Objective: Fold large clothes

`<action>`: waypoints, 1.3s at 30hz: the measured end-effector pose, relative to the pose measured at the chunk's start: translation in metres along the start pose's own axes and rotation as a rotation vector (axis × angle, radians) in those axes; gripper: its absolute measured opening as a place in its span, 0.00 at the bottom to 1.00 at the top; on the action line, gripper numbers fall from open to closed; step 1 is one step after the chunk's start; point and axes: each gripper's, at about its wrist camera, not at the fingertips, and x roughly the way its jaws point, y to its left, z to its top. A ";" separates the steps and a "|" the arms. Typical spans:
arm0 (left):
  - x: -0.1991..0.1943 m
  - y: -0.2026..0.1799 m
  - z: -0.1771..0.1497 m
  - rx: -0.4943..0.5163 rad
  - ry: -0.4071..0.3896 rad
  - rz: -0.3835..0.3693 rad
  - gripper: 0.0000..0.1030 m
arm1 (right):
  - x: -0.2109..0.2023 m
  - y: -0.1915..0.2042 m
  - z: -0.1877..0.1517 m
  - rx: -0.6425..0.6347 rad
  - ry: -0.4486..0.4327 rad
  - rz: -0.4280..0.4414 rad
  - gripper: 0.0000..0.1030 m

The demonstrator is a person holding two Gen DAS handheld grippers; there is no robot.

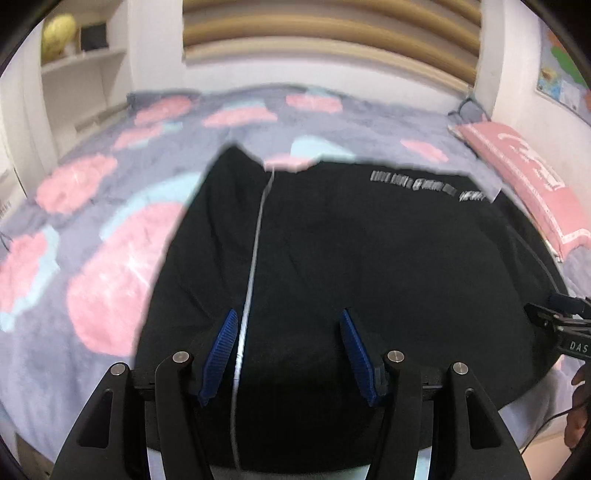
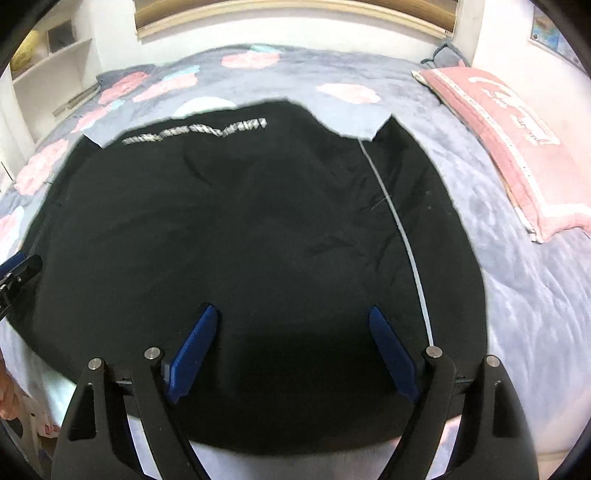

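A large black garment [image 1: 369, 266] lies spread flat on the bed, with a white zip line [image 1: 255, 236] running down it and a strip of grey lettering [image 1: 424, 184] near its far edge. My left gripper [image 1: 289, 314] hovers open over the garment's near part, the zip line just inside its left finger and nothing pinched. My right gripper [image 2: 291, 308] stands open and wide over the same garment [image 2: 240, 229], left of the zip line [image 2: 402, 229], with its pads clear of the cloth. Each gripper shows at the edge of the other's view, the right gripper [image 1: 565, 325] and the left gripper [image 2: 18, 273].
The bed is covered by a grey blanket [image 1: 92, 229] with pink and pale blue patches. A pink pillow [image 2: 517, 147] lies at the right by the wall. White shelves [image 1: 85, 74] stand at the far left, a slatted wooden headboard [image 1: 332, 29] behind. A person's hand [image 1: 578, 417] shows at the lower right.
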 end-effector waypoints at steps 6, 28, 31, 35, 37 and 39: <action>-0.068 -0.026 0.026 0.092 -0.106 0.201 0.57 | -0.077 0.024 0.007 -0.052 -0.162 0.001 0.84; -0.169 -0.044 0.038 0.088 -0.263 0.195 0.58 | -0.162 0.041 0.016 -0.007 -0.285 0.026 0.89; -0.162 -0.046 0.036 0.099 -0.241 0.200 0.58 | -0.155 0.040 0.015 0.006 -0.264 0.024 0.89; -0.150 -0.047 0.034 0.106 -0.209 0.200 0.58 | -0.146 0.035 0.014 0.027 -0.236 0.033 0.89; -0.145 -0.048 0.032 0.105 -0.196 0.200 0.58 | -0.142 0.034 0.014 0.036 -0.227 0.034 0.89; -0.140 -0.048 0.031 0.104 -0.181 0.198 0.58 | -0.139 0.032 0.013 0.040 -0.217 0.032 0.89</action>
